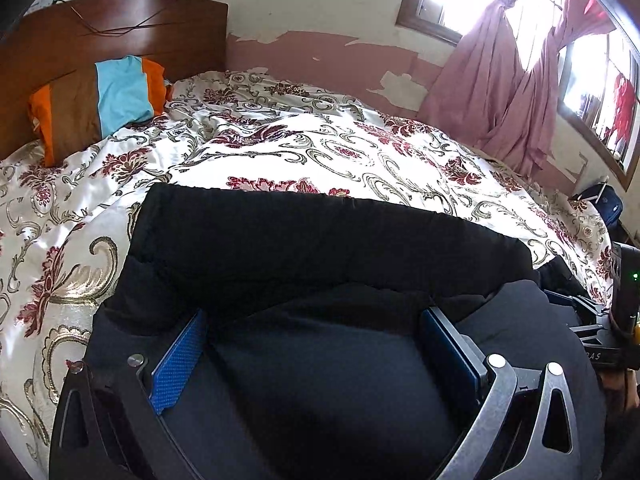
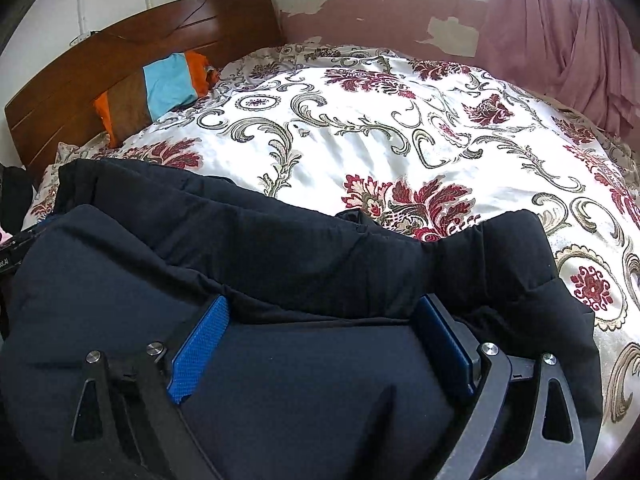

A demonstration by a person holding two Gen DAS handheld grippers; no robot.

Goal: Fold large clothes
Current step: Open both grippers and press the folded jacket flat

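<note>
Both grippers, left gripper point(image 1: 316, 332) and right gripper point(image 2: 324, 322), are standing wide open over the dark garment point(image 2: 280, 248), gripping nothing. Garment is lying at the bedspread's point(image 2: 360, 140) near edge, bunching between the blue pads point(image 2: 200, 352), their tips sinking partly hidden into folds.

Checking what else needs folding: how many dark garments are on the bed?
1 that I can tell: a dark padded garment on the near part of the floral bedspread, spread under both grippers. Its layers overlap, so another could be hidden.

Jacket point(image 2: 280, 264) is lying on bedspread point(image 2: 360, 140), between and ahead of both tongs; pillow point(image 2: 160, 92) is sitting far ahead-left against headboard point(image 2: 120, 52).
</note>
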